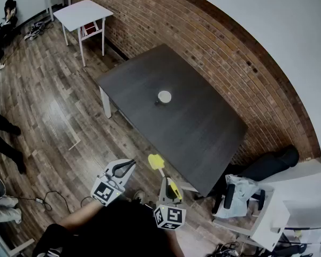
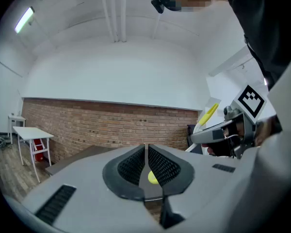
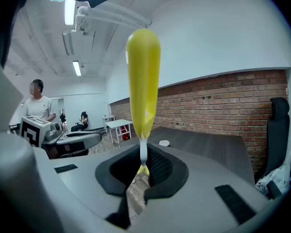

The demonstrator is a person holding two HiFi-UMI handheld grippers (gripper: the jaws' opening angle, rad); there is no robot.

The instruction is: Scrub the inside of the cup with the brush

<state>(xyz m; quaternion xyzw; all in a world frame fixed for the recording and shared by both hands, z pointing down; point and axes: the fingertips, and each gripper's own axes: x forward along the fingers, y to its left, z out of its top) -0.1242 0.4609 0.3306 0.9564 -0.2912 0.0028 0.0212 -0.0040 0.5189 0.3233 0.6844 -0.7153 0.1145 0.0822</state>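
Now | right gripper (image 3: 144, 155): jaws clamped on white stem of yellow plastic brush (image 3: 143, 76), long axis upright | left gripper (image 2: 146, 154): jaws together, gripping nothing | small white round cup (image 1: 164, 96): on dark table (image 1: 203, 133), straight ahead, well apart; brush head nearest it | next, judged: carry both forward.

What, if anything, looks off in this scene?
Nothing stands out. The cup sits alone on the table, no spill around it. The right gripper is shut on the brush, well short of the table.
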